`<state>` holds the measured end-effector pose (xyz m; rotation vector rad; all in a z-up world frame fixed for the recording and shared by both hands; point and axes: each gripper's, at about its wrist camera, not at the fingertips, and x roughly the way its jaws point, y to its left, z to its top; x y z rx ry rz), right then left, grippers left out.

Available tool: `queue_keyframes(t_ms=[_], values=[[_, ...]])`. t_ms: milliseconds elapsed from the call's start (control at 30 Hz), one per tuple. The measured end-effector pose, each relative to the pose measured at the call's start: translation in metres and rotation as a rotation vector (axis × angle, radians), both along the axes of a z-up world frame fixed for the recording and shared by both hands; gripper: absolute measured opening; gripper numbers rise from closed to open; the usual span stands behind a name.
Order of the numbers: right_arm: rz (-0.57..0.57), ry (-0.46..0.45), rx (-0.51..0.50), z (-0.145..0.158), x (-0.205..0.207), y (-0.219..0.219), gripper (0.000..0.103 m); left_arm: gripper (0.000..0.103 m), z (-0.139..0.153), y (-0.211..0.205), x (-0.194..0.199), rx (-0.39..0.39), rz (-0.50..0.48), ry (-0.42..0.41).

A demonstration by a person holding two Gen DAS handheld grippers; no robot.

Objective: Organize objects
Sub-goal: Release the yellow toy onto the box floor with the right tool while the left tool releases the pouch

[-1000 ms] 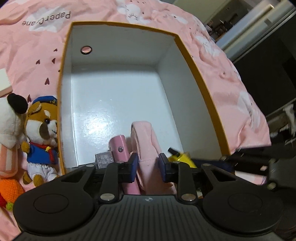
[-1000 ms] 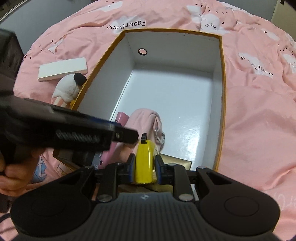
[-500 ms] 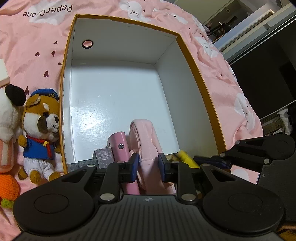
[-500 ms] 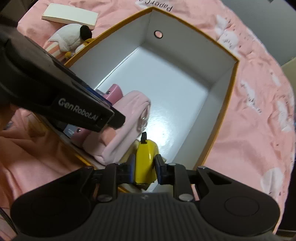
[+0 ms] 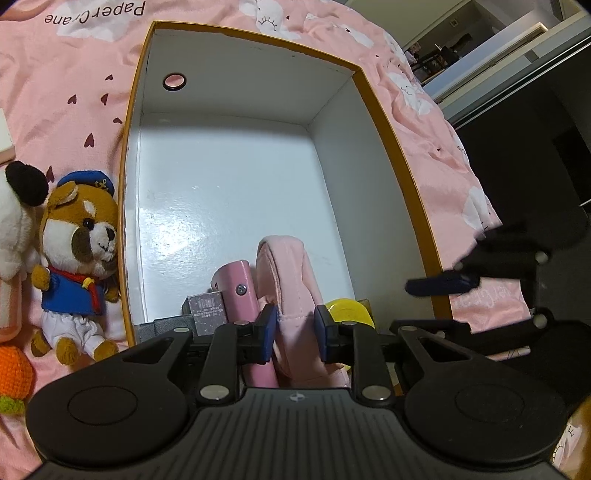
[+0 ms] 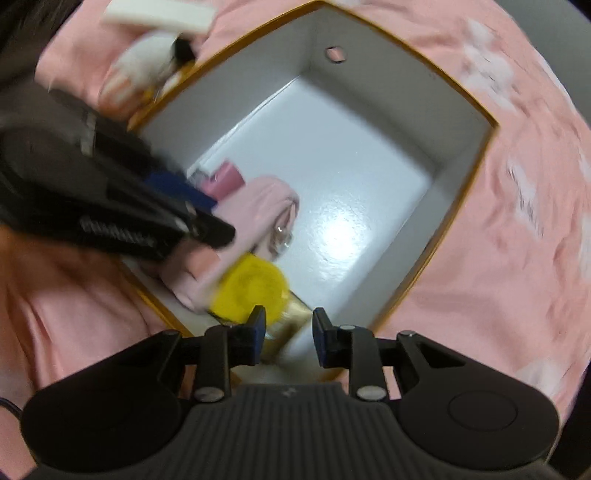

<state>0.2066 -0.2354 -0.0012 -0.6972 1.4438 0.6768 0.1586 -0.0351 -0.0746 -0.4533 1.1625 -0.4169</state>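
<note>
An open white box with an orange rim point(image 5: 399, 147) lies on a pink bedspread. At its near end stand a pink pouch point(image 5: 284, 266), a pink cylinder point(image 5: 236, 288), a small grey box point(image 5: 207, 308) and a yellow round-faced object point(image 5: 347, 312). My left gripper point(image 5: 294, 328) is closing, and its blue pads press the pouch from both sides. In the blurred right wrist view my right gripper point(image 6: 288, 332) points down into the box's near corner, its jaws apart with nothing between them. The yellow object point(image 6: 255, 291) lies just left of its left finger, beside the pouch point(image 6: 262, 199).
A sailor bear plush point(image 5: 77, 251), a white plush point(image 5: 14, 221) and an orange crochet toy point(image 5: 14, 373) sit outside the box's left wall. A flat white box point(image 6: 159, 14) lies farther off. The far part of the box floor point(image 5: 229, 177) is bare. The bed edge drops away at right.
The right gripper has rolled and let go of the yellow object, which now lies beside its left finger. The left gripper has stayed on the pink pouch.
</note>
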Motion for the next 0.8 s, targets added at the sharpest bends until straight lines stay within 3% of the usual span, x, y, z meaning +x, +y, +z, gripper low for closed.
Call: queue_keyframes(t_ms=[200,300,533,733,800], values=[[0.430,0.119,-0.156,-0.030,-0.002,0.013,0.015,0.027,0.000,0.000,0.000,-0.004,-0.001,-0.002],[0.566,0.209,-0.181,-0.041,-0.002,0.017,0.011,0.027,-0.001,0.001,0.000,-0.014,0.000,-0.004],[0.679,0.325,-0.219,-0.067,0.001,0.021,0.010,0.027,-0.005,0.005,-0.001,-0.045,0.002,-0.006],[0.722,0.341,-0.214,-0.078,0.001,0.019,0.009,0.027,-0.005,0.007,0.000,-0.051,-0.003,-0.007],[0.725,0.336,-0.191,-0.076,0.001,0.017,0.004,0.027,-0.005,0.006,0.000,-0.050,-0.005,-0.002]])
